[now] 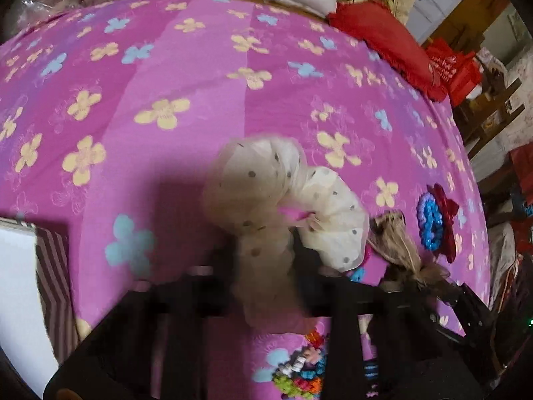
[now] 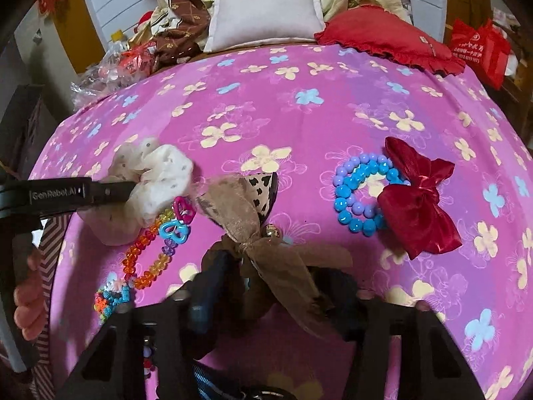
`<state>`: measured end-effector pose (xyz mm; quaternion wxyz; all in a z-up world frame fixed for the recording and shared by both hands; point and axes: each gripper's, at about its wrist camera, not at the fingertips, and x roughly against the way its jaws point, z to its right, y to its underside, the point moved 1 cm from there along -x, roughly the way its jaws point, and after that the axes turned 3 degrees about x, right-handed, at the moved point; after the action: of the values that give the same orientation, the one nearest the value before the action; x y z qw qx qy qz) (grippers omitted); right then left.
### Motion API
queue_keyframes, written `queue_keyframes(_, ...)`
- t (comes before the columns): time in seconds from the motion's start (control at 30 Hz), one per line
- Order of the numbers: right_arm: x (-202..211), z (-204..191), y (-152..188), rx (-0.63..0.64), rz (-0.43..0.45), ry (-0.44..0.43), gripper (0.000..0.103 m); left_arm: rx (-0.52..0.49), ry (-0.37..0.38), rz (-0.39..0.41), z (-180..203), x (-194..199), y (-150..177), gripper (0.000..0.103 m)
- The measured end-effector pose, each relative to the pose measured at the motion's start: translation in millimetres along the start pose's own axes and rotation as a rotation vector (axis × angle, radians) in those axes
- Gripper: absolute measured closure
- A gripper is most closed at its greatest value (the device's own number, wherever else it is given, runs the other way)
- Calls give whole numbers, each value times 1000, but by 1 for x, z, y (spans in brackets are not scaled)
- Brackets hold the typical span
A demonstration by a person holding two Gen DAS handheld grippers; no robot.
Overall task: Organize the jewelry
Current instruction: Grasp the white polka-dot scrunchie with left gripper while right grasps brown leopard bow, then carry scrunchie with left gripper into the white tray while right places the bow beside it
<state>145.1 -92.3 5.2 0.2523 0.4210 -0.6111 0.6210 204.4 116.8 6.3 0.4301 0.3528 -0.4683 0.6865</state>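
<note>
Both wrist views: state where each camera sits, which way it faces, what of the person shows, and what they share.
Left wrist: on the left tongs, looking down onto the pink bedspread; its fingers pinch the cream scrunchie.
Right wrist: on the right tongs, looking down the bed; it grips the brown bow; a hand shows at left.
Shared: scrunchie, brown bow, red bow, blue bead bracelets.

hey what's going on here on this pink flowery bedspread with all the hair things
A person is sorting hair accessories and bead bracelets on the bedspread, with a gripper in each hand. The left gripper has closed on the cream dotted scrunchie; the right gripper has closed on the brown sheer bow. Both pieces look pinched but barely off the spread. The blue and purple bead bracelets, the red satin bow and the orange bead bracelet lie untouched.
</note>
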Motion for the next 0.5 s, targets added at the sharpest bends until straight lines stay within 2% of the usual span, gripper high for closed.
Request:
queue_keyframes(0.03,0,-1,0,1,-3,7,73,2,-8,8,2,2,1,86)
queue_keyframes(0.07,0,-1,0,-4,-6,-3,83,-6,-20,17,5,5,3,87)
queue_keyframes(0.1,0,0,-1,-12,-13,-18,85,-12,-26,24,7,9,4,88)
queue_keyframes(0.23,14,0,-3,-41,-9,-40,87,-30,-13,76,15,40,11,90)
queue_keyframes(0.5,81,-21,-7,-5,86,-26,87,-12,77,201,3,148,42,90)
